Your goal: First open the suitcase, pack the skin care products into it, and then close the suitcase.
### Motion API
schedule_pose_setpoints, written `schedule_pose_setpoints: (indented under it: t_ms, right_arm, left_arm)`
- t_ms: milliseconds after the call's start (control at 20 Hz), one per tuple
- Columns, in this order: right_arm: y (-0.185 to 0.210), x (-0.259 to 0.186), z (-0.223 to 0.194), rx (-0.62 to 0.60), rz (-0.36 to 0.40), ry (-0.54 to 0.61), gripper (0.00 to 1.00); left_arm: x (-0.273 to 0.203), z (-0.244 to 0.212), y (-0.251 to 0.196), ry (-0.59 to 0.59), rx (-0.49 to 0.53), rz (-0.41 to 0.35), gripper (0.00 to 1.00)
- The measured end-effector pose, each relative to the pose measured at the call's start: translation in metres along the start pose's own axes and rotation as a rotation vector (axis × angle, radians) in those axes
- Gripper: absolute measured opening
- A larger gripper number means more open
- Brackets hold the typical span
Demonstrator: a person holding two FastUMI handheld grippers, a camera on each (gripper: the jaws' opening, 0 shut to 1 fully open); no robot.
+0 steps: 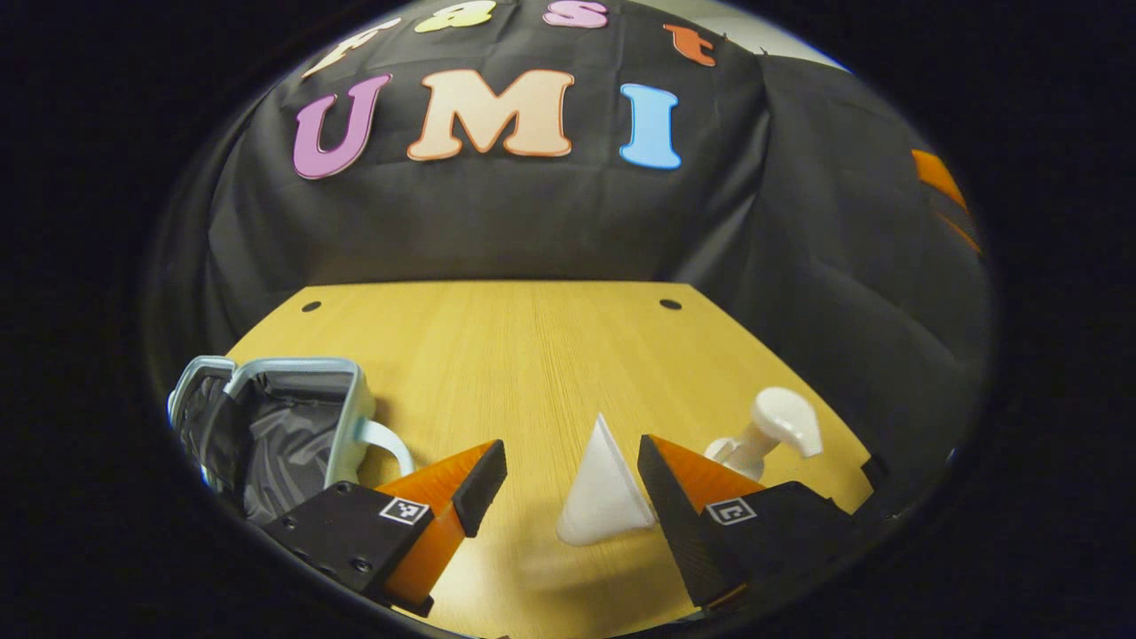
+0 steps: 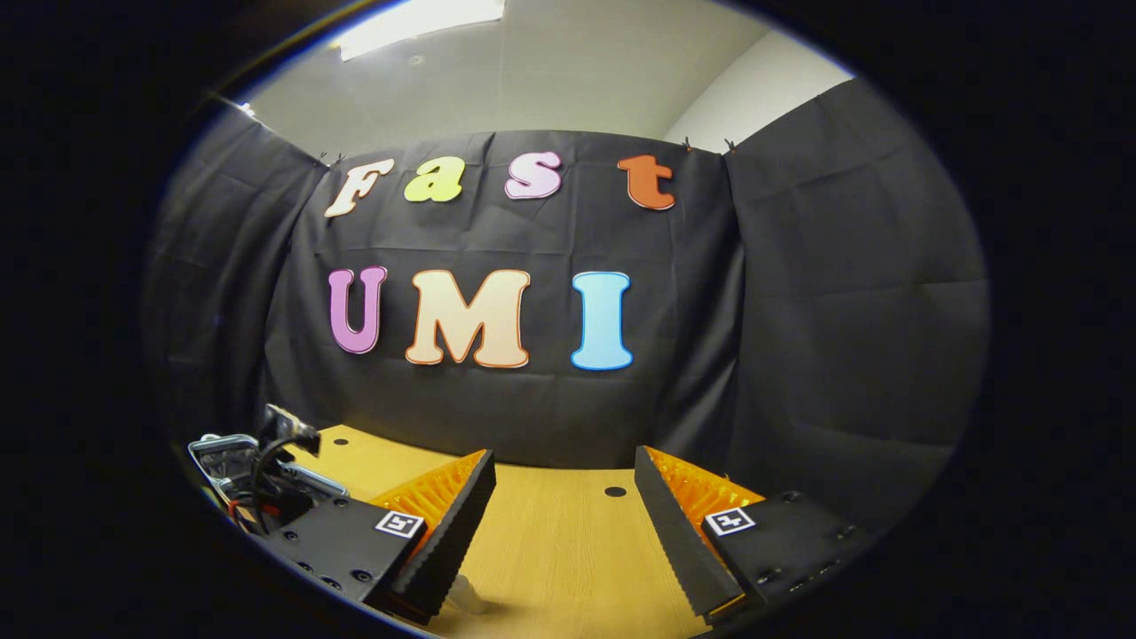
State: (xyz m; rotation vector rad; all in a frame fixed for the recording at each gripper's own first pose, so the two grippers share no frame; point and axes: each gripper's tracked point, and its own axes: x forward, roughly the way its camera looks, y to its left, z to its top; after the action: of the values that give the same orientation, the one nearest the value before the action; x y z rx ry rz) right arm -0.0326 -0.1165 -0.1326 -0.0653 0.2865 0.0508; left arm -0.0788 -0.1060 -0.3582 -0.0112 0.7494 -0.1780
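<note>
As seen along its own fingers in the left gripper view, the left gripper (image 1: pixel 572 484) is spread wide, w/ nothing pinched. A white tube (image 1: pixel 603 493) lies on the table (image 1: pixel 532 355) in the gap between the fingers, nearer the right-hand finger; contact w/ that finger cannot be told. Cap end is at the bottom, flat crimped end points away from the camera.

Just beyond the right-hand finger stands a white pump bottle (image 1: pixel 768 430); only pump head and neck show, the body is hidden behind the finger. To the left, beyond the left-hand finger, sits the suitcase (image 1: pixel 275 426): small, pale blue shell, lid up, grey lining exposed. A white handle (image 1: pixel 390 442) loops out of its near side. Suitcase and tube are well apart, w/ the left-hand finger between them in this view. Tabletop is light wood w/ two dark holes near the far edge.

Right gripper view: the right gripper (image 2: pixel 564 532) is likewise spread, holding nothing. It points more level, so table surface shows between the fingers w/ one dark hole (image 2: pixel 615 491) near the far edge. A small pale object (image 2: pixel 466 596) sits at the foot of the left-hand finger; too little shows to identify it. At lower left, part of the other gripper unit (image 2: pixel 266 475) shows w/ black and red cables; its finger position cannot be told from here. Ceiling and a light panel (image 2: pixel 417 18) show above the booth cloth.
</note>
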Motion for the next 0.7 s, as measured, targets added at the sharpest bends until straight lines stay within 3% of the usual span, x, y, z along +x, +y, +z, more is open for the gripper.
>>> schedule_pose_setpoints:
  t_ms: [50,100,300,450,700]
  right_arm:
    - [0.004,-0.001,-0.004,-0.004,0.007,0.006,0.99]
    - [0.009,-0.001,-0.008,-0.009,0.018,0.012,0.99]
    - [0.038,0.003,-0.023,-0.023,0.082,0.024,0.99]
    - [0.065,0.012,-0.046,-0.024,0.146,0.046,0.99]
    - [0.103,0.025,-0.108,-0.001,0.23,0.145,0.99]
  left_arm:
    - [0.005,-0.007,0.0,0.022,0.007,0.003,0.94]
    - [0.007,-0.013,0.001,0.038,0.014,0.007,0.79]
    - [0.009,-0.019,0.003,0.068,0.011,-0.005,0.38]
    - [-0.006,0.002,0.014,0.046,0.022,0.014,0.3]
    - [-0.052,0.049,0.039,-0.032,0.044,0.066,0.32]
